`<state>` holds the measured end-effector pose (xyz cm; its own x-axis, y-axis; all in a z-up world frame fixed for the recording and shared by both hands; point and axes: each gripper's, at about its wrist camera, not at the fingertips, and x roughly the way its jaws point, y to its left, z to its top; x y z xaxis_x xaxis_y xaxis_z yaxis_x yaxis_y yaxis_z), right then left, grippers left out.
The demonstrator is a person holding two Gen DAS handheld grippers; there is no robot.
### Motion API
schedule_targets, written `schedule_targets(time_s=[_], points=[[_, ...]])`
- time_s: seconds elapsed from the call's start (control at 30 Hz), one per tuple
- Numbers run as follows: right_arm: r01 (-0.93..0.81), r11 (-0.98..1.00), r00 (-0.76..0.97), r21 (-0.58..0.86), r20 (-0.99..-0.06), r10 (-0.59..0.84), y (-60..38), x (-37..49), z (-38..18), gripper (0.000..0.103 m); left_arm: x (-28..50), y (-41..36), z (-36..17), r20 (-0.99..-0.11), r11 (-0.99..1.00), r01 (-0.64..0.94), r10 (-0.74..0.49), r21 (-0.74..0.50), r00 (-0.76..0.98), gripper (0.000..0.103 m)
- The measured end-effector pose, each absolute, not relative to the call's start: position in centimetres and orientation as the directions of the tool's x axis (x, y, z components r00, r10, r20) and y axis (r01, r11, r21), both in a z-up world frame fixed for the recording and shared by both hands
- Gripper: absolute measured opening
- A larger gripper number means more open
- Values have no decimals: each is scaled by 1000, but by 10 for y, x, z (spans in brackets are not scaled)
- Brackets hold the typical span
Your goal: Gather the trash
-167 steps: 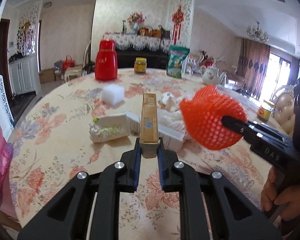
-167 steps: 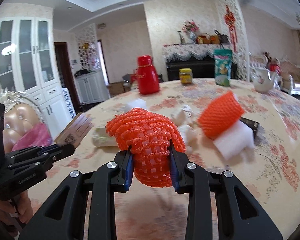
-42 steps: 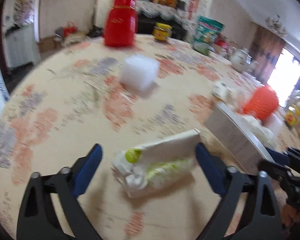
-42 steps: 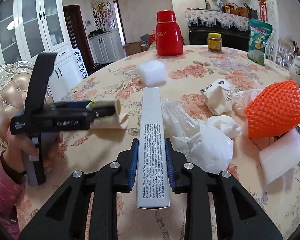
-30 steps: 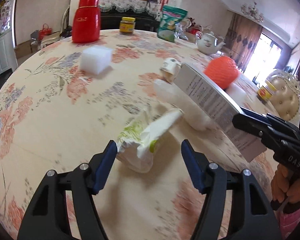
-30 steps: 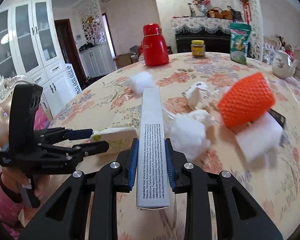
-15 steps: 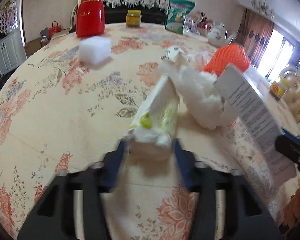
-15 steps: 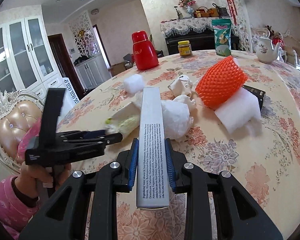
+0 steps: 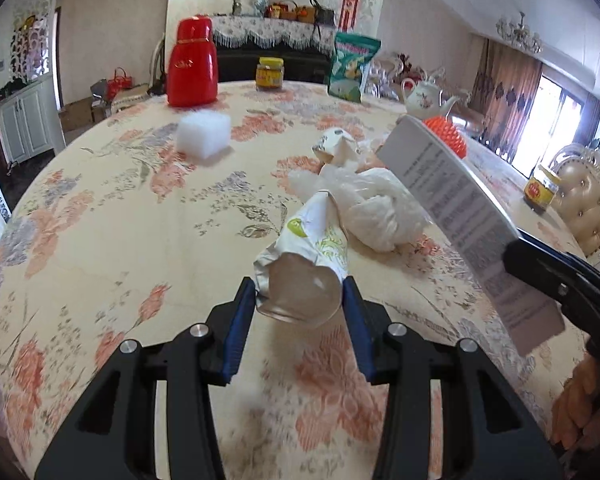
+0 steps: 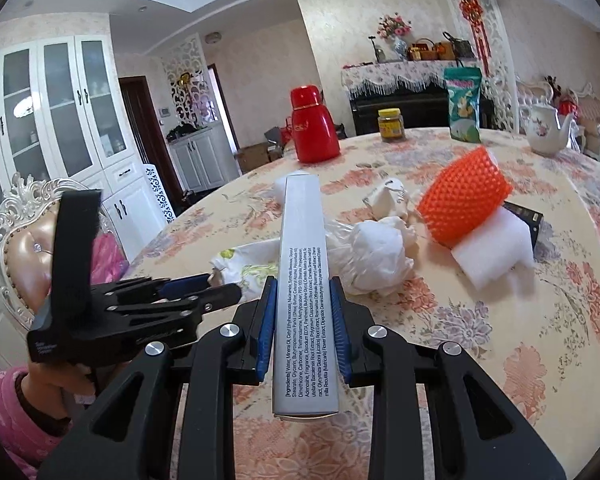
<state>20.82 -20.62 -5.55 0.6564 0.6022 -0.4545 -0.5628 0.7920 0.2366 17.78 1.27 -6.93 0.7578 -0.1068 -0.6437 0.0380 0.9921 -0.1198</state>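
Crumpled tissue pack [image 9: 312, 248] is clamped in the left gripper [image 9: 300, 308] near the tabletop's [image 9: 100, 220] near edge; grey carton [image 10: 302, 280] is clamped in the right gripper [image 10: 303, 322]. Pickup step judged done; carrying both to a bin is called for next.

We are working with two matte black tongs, the left tongs [image 9: 299, 308] and the right tongs [image 10: 303, 320], each showing blue pads [image 10: 267, 326] inside the fingers and silver screws on the linkage. We are wearing a pink patterned sleeve [image 10: 8, 412] above bare skin.
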Motion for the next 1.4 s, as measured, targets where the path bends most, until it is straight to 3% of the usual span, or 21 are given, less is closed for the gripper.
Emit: schedule_targets(time_s=[0.8,1.03,1.4], points=[[-683,706,560,188,-486,671,-102,158,-55,26,41,93,-35,-462,985,-88,9,-149,887,43],[-753,634,501,177,-472,726,-44,150,-41,27,8,139,-23,-402,970,-187,110,-157,909,43],[-902,392,273,180,-465,842,101,130,-17,27,-49,266,-15,-387,878,-441,348,-183,854,43]])
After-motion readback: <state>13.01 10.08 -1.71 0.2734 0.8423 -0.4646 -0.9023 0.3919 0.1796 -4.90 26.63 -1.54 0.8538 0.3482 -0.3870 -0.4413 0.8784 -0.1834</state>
